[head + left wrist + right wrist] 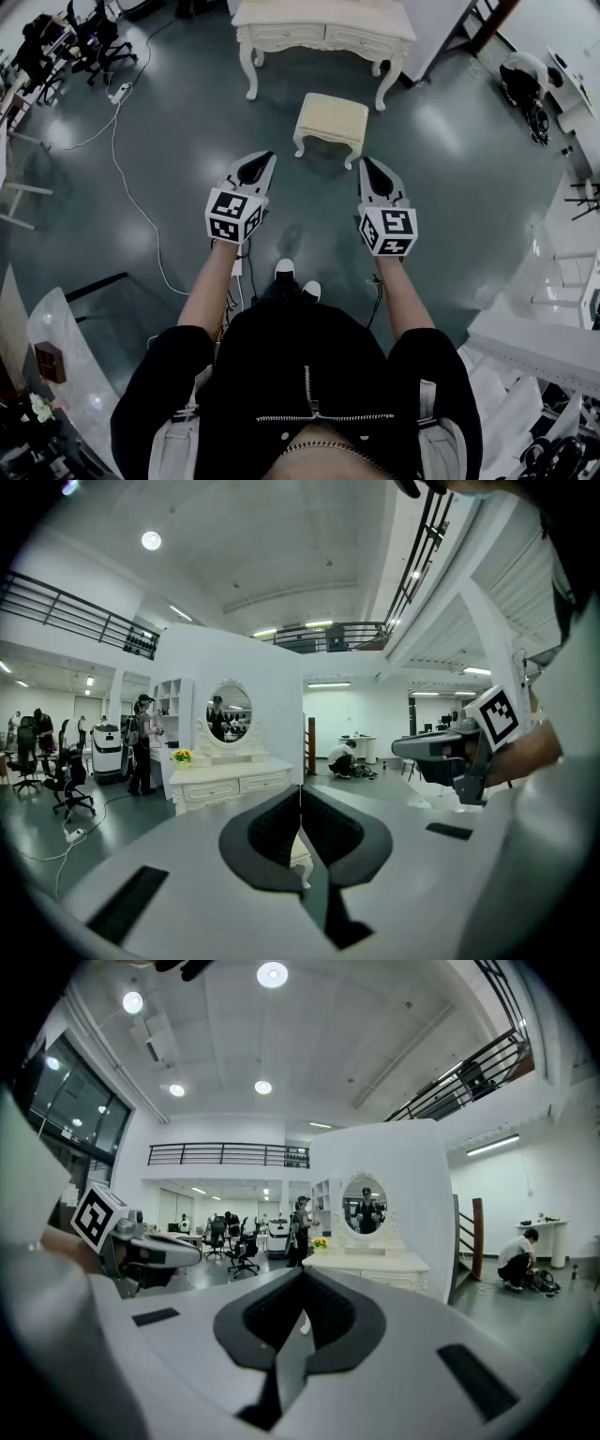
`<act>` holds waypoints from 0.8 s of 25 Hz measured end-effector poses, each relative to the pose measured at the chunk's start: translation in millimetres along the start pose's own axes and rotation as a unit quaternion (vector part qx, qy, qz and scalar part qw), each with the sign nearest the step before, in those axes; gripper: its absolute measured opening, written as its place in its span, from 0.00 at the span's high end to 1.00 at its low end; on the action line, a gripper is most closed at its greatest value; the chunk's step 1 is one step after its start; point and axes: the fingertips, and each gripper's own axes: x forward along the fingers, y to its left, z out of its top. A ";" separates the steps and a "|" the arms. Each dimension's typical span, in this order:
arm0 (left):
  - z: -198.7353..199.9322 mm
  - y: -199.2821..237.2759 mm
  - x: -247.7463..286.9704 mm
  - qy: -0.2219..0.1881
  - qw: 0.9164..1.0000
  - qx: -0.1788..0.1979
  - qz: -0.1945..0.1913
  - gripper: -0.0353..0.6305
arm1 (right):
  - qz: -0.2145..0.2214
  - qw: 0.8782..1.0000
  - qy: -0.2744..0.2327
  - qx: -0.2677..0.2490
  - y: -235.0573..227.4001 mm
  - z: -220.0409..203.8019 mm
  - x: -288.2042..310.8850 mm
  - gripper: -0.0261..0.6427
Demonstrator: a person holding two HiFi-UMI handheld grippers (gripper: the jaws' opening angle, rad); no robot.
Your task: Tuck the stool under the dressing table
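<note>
1. The stool (pixel 331 120) is found just before the dressing table (pixel 323 28), not yet under it.
2. The left gripper (pixel 265 157) and right gripper (pixel 367 162) are held short of it, jaws closed, empty.
3. It could be skewed into a table leg by an off-centre push.

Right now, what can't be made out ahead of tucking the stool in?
1. Stool, left gripper view: the left tool covers all but one leg.
2. Space under the dressing table, head view: its own top hides it.
3. The dressing table's back edge, head view: cut off by the picture's top edge.
</note>
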 end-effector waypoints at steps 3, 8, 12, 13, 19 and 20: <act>-1.4 -15.5 -6.5 -0.004 1.000 -0.006 0.004 0.91 | 0.018 1.000 -0.020 -0.008 3.3 5.5 -16.6 0.95; -3.1 -29.3 -12.1 -0.003 1.000 -0.008 0.012 0.91 | 0.045 0.999 -0.018 0.010 3.7 3.5 -26.1 0.95; -4.9 -28.7 -15.8 -0.002 1.000 -0.011 0.015 0.91 | 0.040 0.999 -0.011 -0.005 7.7 2.1 -24.2 0.95; -4.9 -26.7 -16.3 -0.002 1.000 -0.011 0.016 0.91 | 0.039 0.999 -0.012 -0.009 9.3 2.5 -23.3 0.95; -6.2 -8.3 -6.9 -0.006 1.000 -0.020 0.016 0.91 | 0.039 0.999 -0.005 -0.013 15.0 -0.5 -4.2 0.95; -7.2 -3.7 -4.6 -0.006 1.000 -0.022 0.014 0.91 | 0.038 0.999 -0.003 -0.013 16.3 -1.2 1.5 0.95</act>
